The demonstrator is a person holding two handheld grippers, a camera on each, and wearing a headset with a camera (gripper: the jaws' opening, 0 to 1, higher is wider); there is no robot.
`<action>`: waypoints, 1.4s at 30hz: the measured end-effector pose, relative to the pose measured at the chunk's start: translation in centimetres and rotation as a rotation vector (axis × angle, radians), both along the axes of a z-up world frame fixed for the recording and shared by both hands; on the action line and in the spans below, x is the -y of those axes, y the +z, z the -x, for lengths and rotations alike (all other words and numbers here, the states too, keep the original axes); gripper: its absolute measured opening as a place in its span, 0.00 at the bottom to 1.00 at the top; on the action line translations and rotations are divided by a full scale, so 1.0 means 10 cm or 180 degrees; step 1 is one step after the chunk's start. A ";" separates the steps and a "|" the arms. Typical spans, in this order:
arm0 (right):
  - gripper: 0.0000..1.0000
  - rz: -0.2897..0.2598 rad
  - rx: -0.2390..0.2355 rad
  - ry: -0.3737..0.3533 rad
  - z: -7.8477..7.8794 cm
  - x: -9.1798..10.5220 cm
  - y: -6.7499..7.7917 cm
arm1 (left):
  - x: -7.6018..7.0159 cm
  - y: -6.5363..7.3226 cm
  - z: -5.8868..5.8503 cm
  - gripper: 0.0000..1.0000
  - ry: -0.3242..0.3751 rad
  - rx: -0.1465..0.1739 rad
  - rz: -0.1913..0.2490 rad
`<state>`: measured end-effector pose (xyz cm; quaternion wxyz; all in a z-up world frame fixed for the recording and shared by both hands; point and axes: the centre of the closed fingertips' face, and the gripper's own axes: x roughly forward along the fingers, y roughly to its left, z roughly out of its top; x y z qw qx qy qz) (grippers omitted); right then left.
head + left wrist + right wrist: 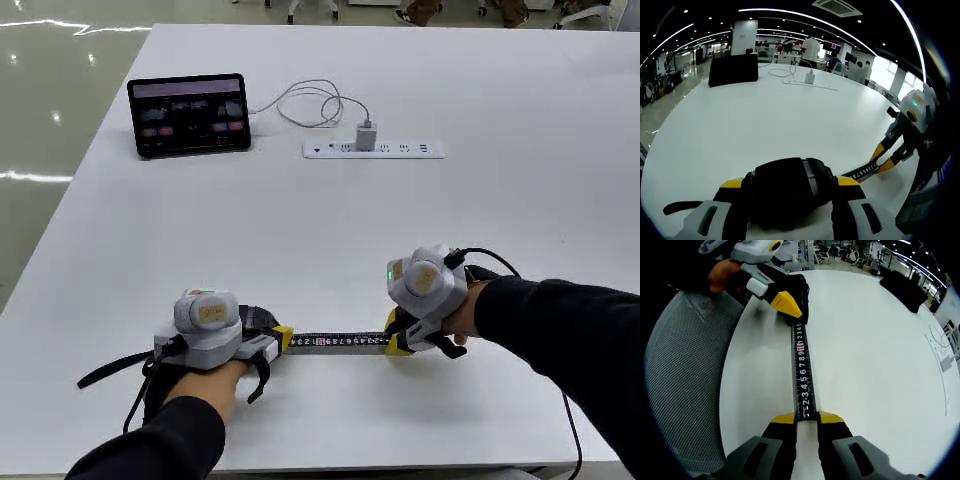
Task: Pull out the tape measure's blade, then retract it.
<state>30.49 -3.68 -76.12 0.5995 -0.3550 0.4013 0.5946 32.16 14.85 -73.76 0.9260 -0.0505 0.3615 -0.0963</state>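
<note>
Right gripper view looks straight along the blade (pixel 801 370). It runs from the bottom centre of the frame, where the right gripper (pixel 807 417) has its yellow-tipped jaws drawn narrow on the blade's end, up to the black case (pixel 801 300) near the top, which is clamped by the left gripper (pixel 785 300). The blade's long axis therefore lies in line with the right jaws, and the case sits dead ahead of them. Whether the next move is more pull or the retract, I judge it must travel along that line; a sideways drift could twist or kink the blade.

Head view adds the layout. The blade (pixel 335 342) lies flat across the lower middle of the worktop (pixel 400 220), with the case (pixel 258 322) at its left end and the right gripper (pixel 395 343) at its right. A short length is out.

Left gripper view shows the grip itself. The case (pixel 787 192) fills the gap between the left gripper's (pixel 790 182) jaws, held by its sides, and the blade leaves towards the right of the frame.
</note>
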 end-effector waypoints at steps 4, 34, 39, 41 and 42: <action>0.11 0.0008 -0.0006 0.0026 0.00 -0.03 0.00 | 0.00 0.00 0.00 0.64 -0.0001 -0.0001 0.0002; 0.11 -0.0033 0.0060 0.0183 0.03 -0.28 -0.02 | 0.00 0.00 0.00 0.64 -0.0002 -0.0008 0.0011; 0.10 -0.0098 0.0021 0.0117 0.03 -0.34 -0.03 | 0.00 -0.01 -0.01 0.64 -0.0003 -0.0012 0.0014; 0.11 -0.0121 0.0021 0.0106 0.03 -0.37 -0.04 | 0.00 -0.01 -0.01 0.64 -0.0003 -0.0009 0.0012; 0.10 -0.0141 0.0024 0.0106 0.03 -0.39 -0.03 | 0.00 -0.01 -0.01 0.64 -0.0002 -0.0007 0.0012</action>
